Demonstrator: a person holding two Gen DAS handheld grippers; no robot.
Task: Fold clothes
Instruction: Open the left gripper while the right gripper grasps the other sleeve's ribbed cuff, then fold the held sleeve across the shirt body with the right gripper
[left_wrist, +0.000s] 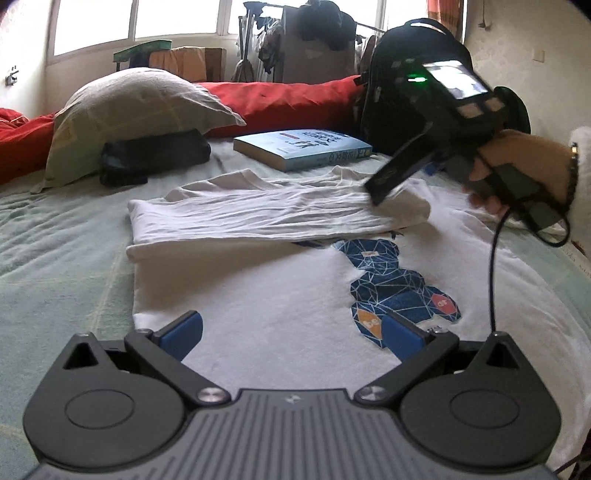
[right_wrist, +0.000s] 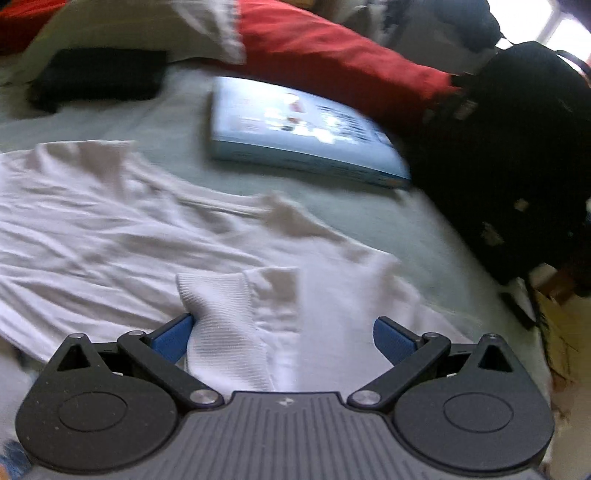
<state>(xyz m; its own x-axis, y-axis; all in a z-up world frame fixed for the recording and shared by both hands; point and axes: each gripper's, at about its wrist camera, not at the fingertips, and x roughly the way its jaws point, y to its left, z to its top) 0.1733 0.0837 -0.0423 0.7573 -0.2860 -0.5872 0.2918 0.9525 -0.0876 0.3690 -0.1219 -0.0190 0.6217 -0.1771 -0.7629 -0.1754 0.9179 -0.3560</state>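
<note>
Daylight comes through wide windows (left_wrist: 173, 18) in the far wall. The bed (left_wrist: 66, 236) wears a pale green sheet, with a grey pillow (left_wrist: 136, 107) and a red quilt (left_wrist: 291, 98) at its head. Beyond stand a clothes rack (left_wrist: 266, 40) and cardboard boxes (left_wrist: 192, 61). White walls (left_wrist: 524, 48) close the right side.

Daylight from blown-out windows (left_wrist: 177, 18); left view sharp, right view motion-blurred; fisheye bending, dark corners.

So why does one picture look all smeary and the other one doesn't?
Right wrist view: motion blur smears the blue book and the red blanket, though the right gripper itself stays crisp. Left wrist view: the white T-shirt looks sharp, the windows glare white, and fisheye bends the edges.
</note>
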